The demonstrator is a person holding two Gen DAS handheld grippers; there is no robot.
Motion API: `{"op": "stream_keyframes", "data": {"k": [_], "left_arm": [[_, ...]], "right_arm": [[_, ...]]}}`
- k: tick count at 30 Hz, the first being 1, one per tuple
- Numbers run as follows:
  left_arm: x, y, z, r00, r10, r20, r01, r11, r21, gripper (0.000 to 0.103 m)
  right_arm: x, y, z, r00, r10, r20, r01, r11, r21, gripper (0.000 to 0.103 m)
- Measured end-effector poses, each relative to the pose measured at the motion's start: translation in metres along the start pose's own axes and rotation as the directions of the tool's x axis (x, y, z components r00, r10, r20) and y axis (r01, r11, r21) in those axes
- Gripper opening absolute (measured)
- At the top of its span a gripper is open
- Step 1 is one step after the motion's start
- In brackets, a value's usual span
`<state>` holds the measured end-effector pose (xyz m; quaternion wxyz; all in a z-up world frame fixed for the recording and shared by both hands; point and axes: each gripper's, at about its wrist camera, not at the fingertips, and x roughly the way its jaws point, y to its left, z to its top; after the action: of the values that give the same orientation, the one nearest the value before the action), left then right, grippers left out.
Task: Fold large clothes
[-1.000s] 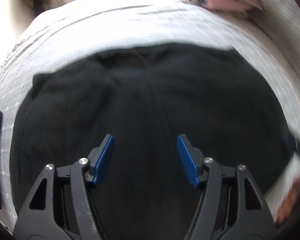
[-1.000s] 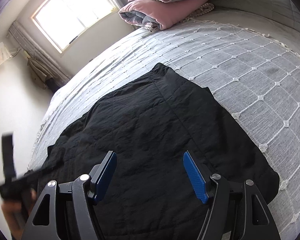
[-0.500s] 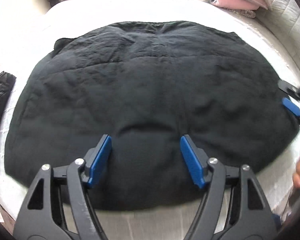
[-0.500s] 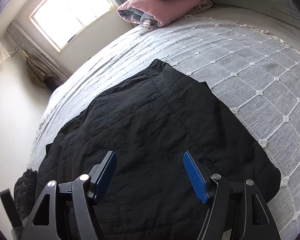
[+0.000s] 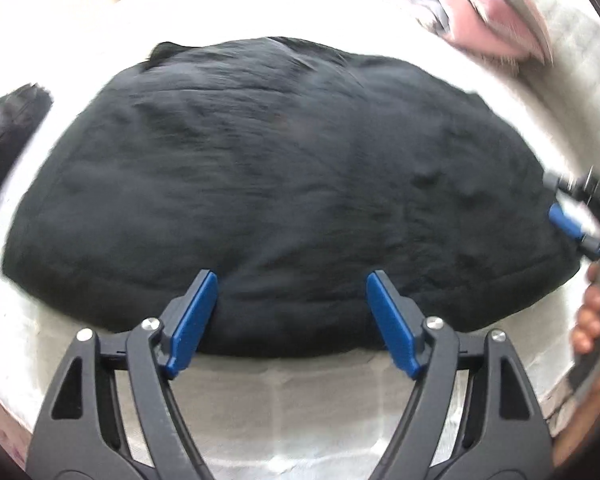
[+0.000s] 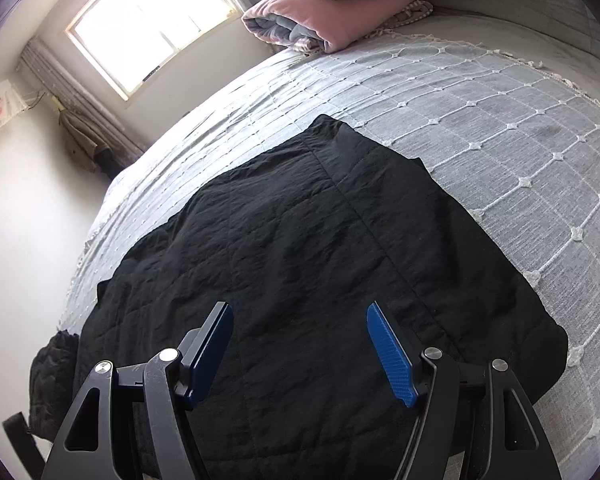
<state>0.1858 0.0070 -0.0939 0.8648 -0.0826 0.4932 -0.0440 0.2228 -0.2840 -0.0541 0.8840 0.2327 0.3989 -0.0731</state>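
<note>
A large black quilted garment point(image 5: 284, 184) lies folded flat on the bed, seen also in the right wrist view as the same garment point(image 6: 300, 280). My left gripper point(image 5: 292, 304) hovers over its near edge, jaws opening, with nothing pinched between the blue pads. My right gripper point(image 6: 300, 340) stands open above the garment's near part, holding nothing. In the left wrist view the right gripper point(image 5: 576, 220) shows at the garment's right edge, with a hand point(image 5: 588, 316) below it.
The bed carries a grey quilted cover point(image 6: 520, 140). A folded pink blanket and pillow point(image 6: 340, 12) lie at the head. A second dark garment point(image 5: 4, 128) sits at the left; it shows too as the dark garment point(image 6: 52, 380). A window point(image 6: 148, 20) is behind.
The left gripper has drawn back toward the garment's near edge, so bare bed cover now shows under its jaws, and its jaws have widened. The right gripper has stayed put.
</note>
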Motion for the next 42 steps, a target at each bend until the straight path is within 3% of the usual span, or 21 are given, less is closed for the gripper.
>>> {"op": "stream_keyframes", "data": {"k": [4, 7, 9, 11, 12, 13, 15, 20, 24, 26, 30, 34, 37, 38, 42], "left_arm": [[-0.027, 0.070, -0.006, 0.996, 0.075, 0.049, -0.067, 0.987, -0.148, 0.078], [-0.041, 0.137, -0.017, 0.988, 0.143, 0.060, -0.115, 0.938, -0.328, 0.078], [-0.041, 0.176, -0.029, 0.994, 0.106, 0.038, -0.078, 0.891, -0.447, 0.078], [-0.032, 0.199, -0.036, 1.000, 0.013, 0.020, 0.000, 0.849, -0.528, 0.078], [-0.023, 0.206, -0.037, 0.995, -0.093, 0.019, 0.088, 0.828, -0.554, 0.078], [-0.013, 0.208, -0.037, 0.977, -0.208, 0.039, 0.192, 0.795, -0.575, 0.078], [0.000, 0.208, -0.035, 0.956, -0.286, 0.062, 0.265, 0.753, -0.602, 0.078], [0.024, 0.198, -0.018, 0.961, -0.264, 0.078, 0.255, 0.745, -0.616, 0.079], [0.038, 0.204, -0.009, 0.953, -0.276, 0.125, 0.286, 0.683, -0.672, 0.079], [0.040, 0.203, -0.008, 0.953, -0.265, 0.145, 0.290, 0.671, -0.683, 0.077], [0.042, 0.199, -0.009, 0.956, -0.218, 0.199, 0.293, 0.624, -0.724, 0.063], [0.045, 0.198, -0.009, 0.957, -0.199, 0.209, 0.288, 0.615, -0.734, 0.065], [0.049, 0.190, 0.003, 0.966, -0.187, 0.180, 0.259, 0.680, -0.686, 0.066], [0.048, 0.189, 0.004, 0.967, -0.180, 0.180, 0.255, 0.689, -0.679, 0.066], [0.047, 0.194, 0.001, 0.963, -0.189, 0.194, 0.271, 0.669, -0.692, 0.048]], "right_arm": [[-0.004, -0.002, -0.004, 1.000, -0.001, 0.010, 0.001, 1.000, 0.002, 0.071], [-0.007, 0.002, -0.009, 1.000, 0.004, 0.013, -0.004, 1.000, -0.007, 0.071], [-0.008, 0.009, -0.011, 1.000, 0.003, 0.017, -0.002, 1.000, -0.029, 0.071], [-0.008, 0.019, -0.014, 1.000, -0.003, 0.020, 0.004, 0.998, -0.060, 0.071], [-0.007, 0.024, -0.016, 1.000, -0.008, 0.020, 0.009, 0.997, -0.078, 0.071], [-0.006, 0.029, -0.019, 1.000, -0.016, 0.019, 0.018, 0.995, -0.097, 0.071], [-0.004, 0.037, -0.022, 0.999, -0.036, 0.017, 0.038, 0.991, -0.130, 0.071], [0.000, 0.041, -0.026, 0.998, -0.062, 0.010, 0.063, 0.985, -0.160, 0.071], [0.002, 0.039, -0.025, 0.998, -0.065, 0.010, 0.066, 0.986, -0.151, 0.071], [0.003, 0.038, -0.025, 0.998, -0.068, 0.007, 0.068, 0.986, -0.152, 0.071], [0.008, 0.037, -0.026, 0.996, -0.088, -0.012, 0.085, 0.985, -0.150, 0.071], [0.009, 0.036, -0.027, 0.995, -0.099, -0.021, 0.095, 0.984, -0.151, 0.071], [0.008, 0.035, -0.027, 0.995, -0.097, -0.022, 0.092, 0.985, -0.147, 0.071], [0.008, 0.034, -0.027, 0.995, -0.097, -0.021, 0.093, 0.985, -0.148, 0.071], [0.008, 0.033, -0.026, 0.995, -0.098, -0.020, 0.094, 0.985, -0.146, 0.071]]}}
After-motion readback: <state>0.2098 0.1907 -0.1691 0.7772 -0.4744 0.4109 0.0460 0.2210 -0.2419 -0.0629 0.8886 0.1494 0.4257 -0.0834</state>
